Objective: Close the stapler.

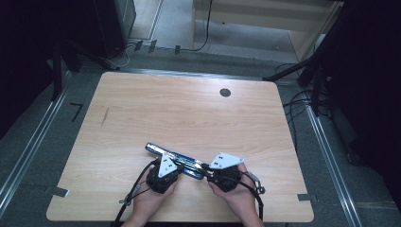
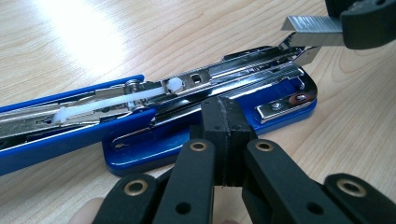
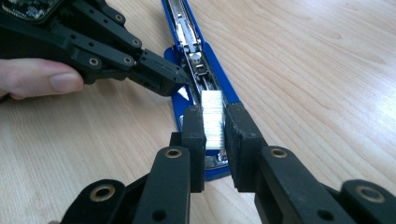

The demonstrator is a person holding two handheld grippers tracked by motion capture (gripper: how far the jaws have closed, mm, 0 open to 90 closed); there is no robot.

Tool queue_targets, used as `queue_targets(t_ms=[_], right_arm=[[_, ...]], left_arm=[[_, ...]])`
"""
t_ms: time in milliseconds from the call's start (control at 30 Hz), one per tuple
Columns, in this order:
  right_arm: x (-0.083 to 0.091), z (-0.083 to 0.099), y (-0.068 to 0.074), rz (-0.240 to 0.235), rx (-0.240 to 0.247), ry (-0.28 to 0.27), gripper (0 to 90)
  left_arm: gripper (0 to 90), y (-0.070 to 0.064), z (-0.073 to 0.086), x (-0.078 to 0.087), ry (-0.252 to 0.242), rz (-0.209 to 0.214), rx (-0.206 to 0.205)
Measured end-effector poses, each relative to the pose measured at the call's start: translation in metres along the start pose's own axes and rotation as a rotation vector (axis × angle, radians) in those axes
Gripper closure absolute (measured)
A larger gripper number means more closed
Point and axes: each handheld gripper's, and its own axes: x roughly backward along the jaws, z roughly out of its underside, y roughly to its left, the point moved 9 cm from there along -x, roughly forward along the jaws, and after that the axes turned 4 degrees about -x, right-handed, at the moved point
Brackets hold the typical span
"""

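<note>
Stapler [image 1: 182,161], blue, lies opened flat at lower centre of the high view, on the wooden table [image 1: 189,113], between your two hands. Its cover is swung back toward the upper left; the metal magazine channel [image 2: 243,74] is bare and faces up.

Your left gripper [image 2: 223,140] has its jaws pressed together, tips resting against the stapler's blue base at mid-frame of the left gripper view. Looks like a steadying press rather than a pinch on anything.

Your right gripper [image 3: 215,135] is pinching a strip of staples [image 3: 213,119]. In the right gripper view the strip sits at centre, just above the stapler's front end. In the left gripper view the same strip shows at the upper right, apart from the channel.

Step in hand, as I judge it: loading, with the strip not yet seated.

Next move calls for you to line the strip up lengthwise with the channel, lower it legs-down into the rails, then release. Keep the left press steady so the base does not skid.
</note>
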Motion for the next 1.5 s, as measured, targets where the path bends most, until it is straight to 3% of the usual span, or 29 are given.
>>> queue_targets(t_ms=[433,1033,1500], right_arm=[[-0.007,-0.011,-0.003,-0.021,0.023,-0.006,80.0],[-0.023,-0.013,-0.008,-0.047,0.067,0.073,79.9],[-0.026,-0.013,-0.007,-0.062,0.124,0.124,79.9]], left_arm=[[90.0,0.0,0.0,0.0,0.0,0.001,-0.001],[90.0,0.001,0.0,0.0,0.0,0.001,-0.004],[90.0,0.0,0.0,0.0,-0.001,0.001,-0.003]])
